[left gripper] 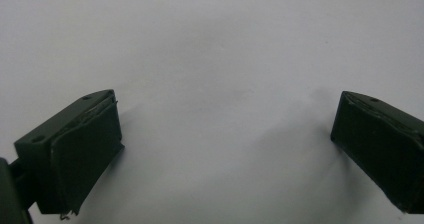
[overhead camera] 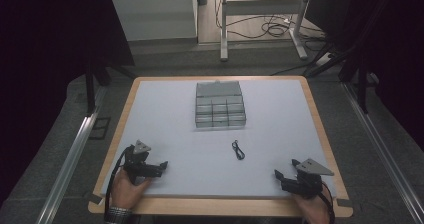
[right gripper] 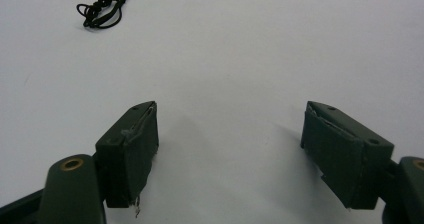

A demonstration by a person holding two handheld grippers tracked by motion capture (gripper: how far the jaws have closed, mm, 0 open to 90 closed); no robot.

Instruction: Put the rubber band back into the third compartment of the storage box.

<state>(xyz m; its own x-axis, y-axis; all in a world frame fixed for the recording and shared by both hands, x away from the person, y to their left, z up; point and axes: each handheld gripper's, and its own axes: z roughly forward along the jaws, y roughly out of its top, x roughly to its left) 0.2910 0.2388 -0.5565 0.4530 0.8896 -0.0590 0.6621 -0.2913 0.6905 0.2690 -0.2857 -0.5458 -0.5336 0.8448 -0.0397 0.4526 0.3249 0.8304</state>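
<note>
Pale grey worktop (overhead camera: 165,109) carries a compartment box (overhead camera: 220,104) toward its far side. Left tongs (overhead camera: 161,167) and right tongs (overhead camera: 281,176) rest near the front edge, both wide and empty. Between them, nearer the right, lies a small black cord (overhead camera: 238,149).

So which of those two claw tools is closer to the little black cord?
The right gripper: the black cord lies just ahead of it, showing in its own view; the left gripper sits farther away.

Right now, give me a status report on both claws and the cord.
Left claw open, empty. Right claw open, empty. Black cord loose on the mat, ahead of the right claw. Nothing in the way.
</note>
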